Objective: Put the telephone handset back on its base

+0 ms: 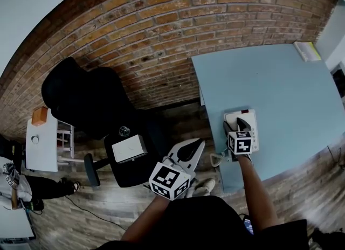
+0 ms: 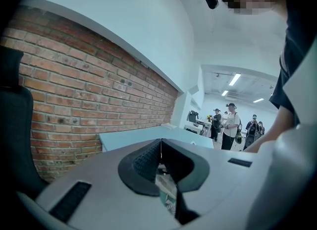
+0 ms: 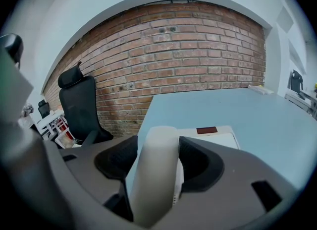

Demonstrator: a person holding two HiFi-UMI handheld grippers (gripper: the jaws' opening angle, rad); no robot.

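Observation:
The white telephone base (image 1: 249,120) lies near the front left corner of the light blue table (image 1: 280,87). My right gripper (image 1: 241,127) hovers over the base, shut on the white handset (image 3: 154,174). The handset runs between the dark pads toward the camera. Ahead of it the base (image 3: 218,137) shows a small red label (image 3: 206,130). In the head view the gripper hides most of the handset. My left gripper (image 1: 194,147) hangs off the table's left side, above the floor. Its pads (image 2: 148,162) are pressed together on nothing.
A black office chair (image 1: 81,95) stands by the brick wall (image 1: 161,33), with a white box (image 1: 129,148) on a black seat nearby. A small white table (image 1: 42,142) is at far left. A pale pad (image 1: 307,50) lies on the blue table's far corner. People stand far off (image 2: 230,127).

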